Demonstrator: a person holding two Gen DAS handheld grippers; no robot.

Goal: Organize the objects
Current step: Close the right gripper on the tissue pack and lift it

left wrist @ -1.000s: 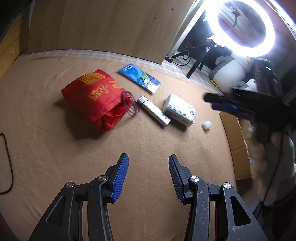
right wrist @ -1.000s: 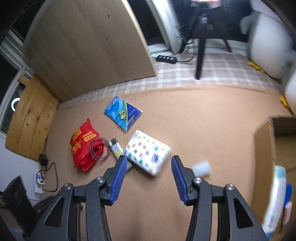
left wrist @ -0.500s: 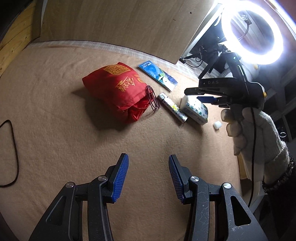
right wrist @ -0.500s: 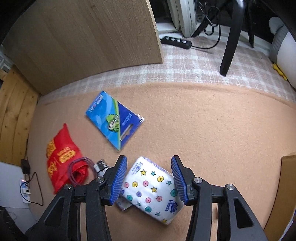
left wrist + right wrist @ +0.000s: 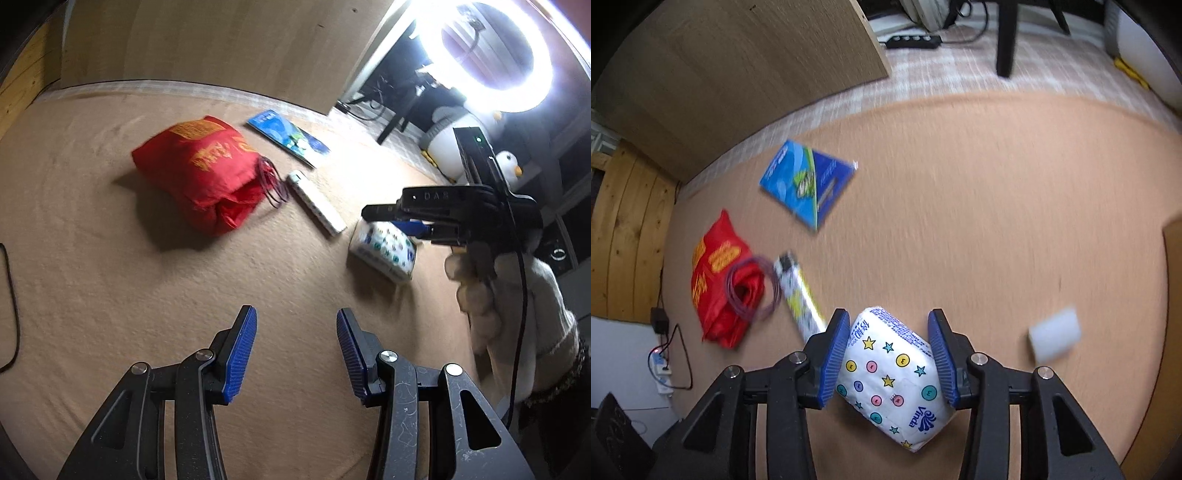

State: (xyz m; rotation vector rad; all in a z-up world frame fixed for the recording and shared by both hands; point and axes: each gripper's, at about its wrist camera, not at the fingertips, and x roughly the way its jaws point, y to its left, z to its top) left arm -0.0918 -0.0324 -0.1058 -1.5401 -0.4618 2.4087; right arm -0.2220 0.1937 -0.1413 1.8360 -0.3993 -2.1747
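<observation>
A white tissue pack with coloured stars and dots lies askew on the tan blanket; beside it a patterned lighter, red bag, blue card, white block.

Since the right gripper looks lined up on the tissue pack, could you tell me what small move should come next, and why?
Probably close the right gripper on the tissue pack. The pack already sits between its open blue pads, with a little gap on each side, and still lies on the tan blanket. The left gripper hovers open over nothing.
</observation>
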